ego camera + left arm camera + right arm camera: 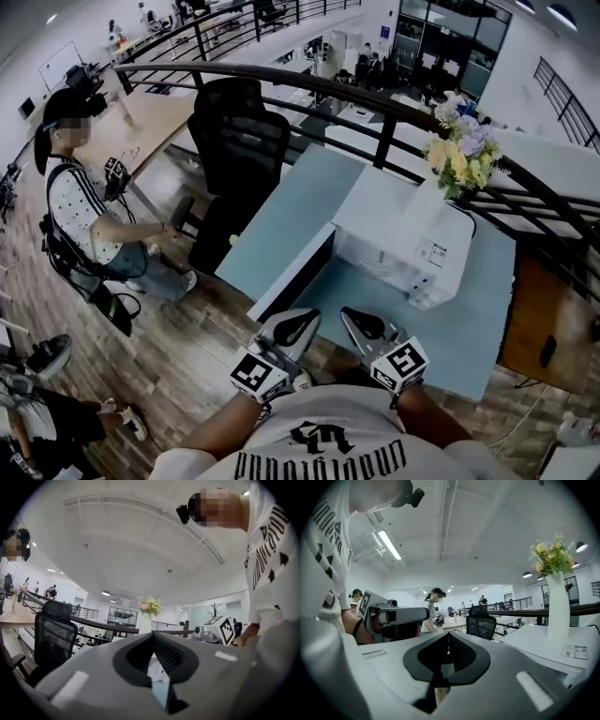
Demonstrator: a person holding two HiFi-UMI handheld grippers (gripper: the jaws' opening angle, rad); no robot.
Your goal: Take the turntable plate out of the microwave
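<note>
A white microwave [405,236] stands on a pale blue table [281,220], with its dark door [298,272] swung open toward me. The turntable plate is not visible in any view. My left gripper [302,321] and right gripper [356,319] hover side by side near the table's front edge, just short of the door, both shut and empty. In the left gripper view the shut jaws [152,638] point toward the microwave. In the right gripper view the shut jaws [448,638] point level, with the left gripper [396,617] beside them.
A white vase of flowers [459,155] stands on top of the microwave. A black office chair [239,141] sits behind the table's left side. A dark railing [375,103] runs behind the table. A person [80,202] stands at the left on the wooden floor.
</note>
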